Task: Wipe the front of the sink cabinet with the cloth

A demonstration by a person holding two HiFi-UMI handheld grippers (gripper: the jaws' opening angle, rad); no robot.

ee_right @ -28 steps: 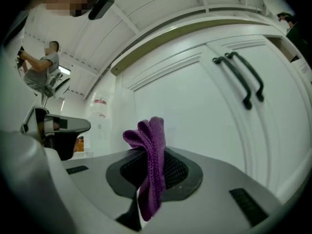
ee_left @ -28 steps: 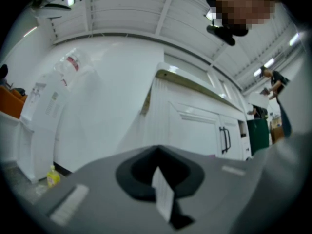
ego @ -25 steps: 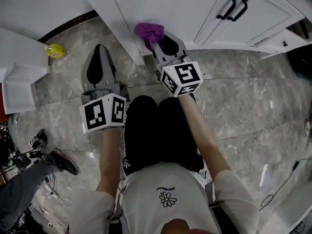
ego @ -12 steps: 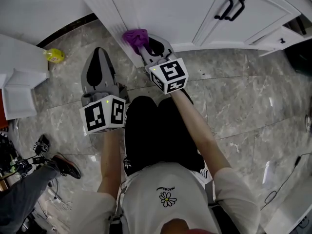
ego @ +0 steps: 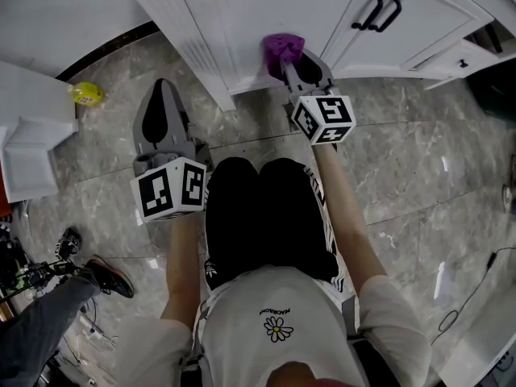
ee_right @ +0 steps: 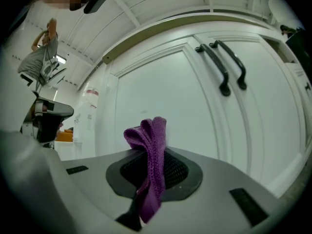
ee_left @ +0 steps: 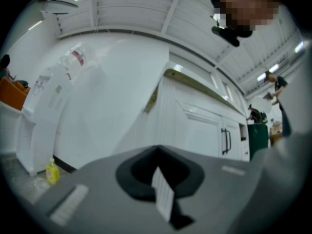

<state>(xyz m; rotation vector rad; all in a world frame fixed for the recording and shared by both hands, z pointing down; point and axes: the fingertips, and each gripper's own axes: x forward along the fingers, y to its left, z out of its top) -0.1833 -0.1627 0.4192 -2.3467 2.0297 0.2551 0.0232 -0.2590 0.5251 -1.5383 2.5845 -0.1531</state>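
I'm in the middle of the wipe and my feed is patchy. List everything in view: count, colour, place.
cloth: one, purple, in the right tongs, at the cabinet door's lower part
sink cabinet: one, white, across the top of the head view
door handles: two, black, side by side on the doors at upper right
bottle: one, yellow, on the floor at left
floor: grey marble tiles
white unit: one, white, at the left edge
bystander's leg: one, dark, lower left
cable: one, dark, on the floor at lower right
left tongs: one, grey, shut and empty, above the floor
right tongs: one, grey, shut on the cloth
person's legs: black trousers, centre
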